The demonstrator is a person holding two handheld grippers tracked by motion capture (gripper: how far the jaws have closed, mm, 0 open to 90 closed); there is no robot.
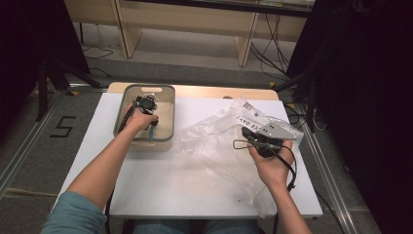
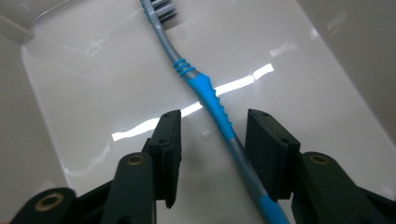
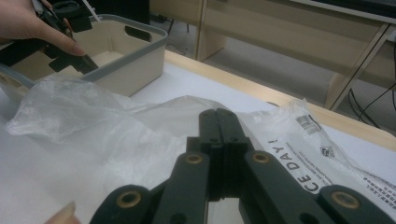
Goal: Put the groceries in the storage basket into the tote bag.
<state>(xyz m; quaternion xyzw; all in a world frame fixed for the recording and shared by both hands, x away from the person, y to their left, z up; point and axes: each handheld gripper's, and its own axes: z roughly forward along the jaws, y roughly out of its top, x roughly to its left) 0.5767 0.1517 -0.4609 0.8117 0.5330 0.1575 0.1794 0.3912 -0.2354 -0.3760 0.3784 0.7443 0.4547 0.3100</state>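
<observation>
White table w/ a bin and a plastic bag on it.

We see a white table (image 1: 160, 190) w/ a wooden strip along its far edge, standing on grey floor (image 1: 44, 146) marked w/ a black "5". Directly on the top, two things: a beige bin (image 1: 168, 114) w/ grey rim at far left, approx. against the far edge, and a crumpled clear plastic bag (image 1: 214, 141) spread over centre-right, reaching the right edge and front edge. The bag lies just beside the bin; in the right gripper view its folds (image 3: 93, 121) come up against the bin's wall (image 3: 135, 70). The bag has a white printed label at its far end. Near-left part of the top is bare white.
</observation>
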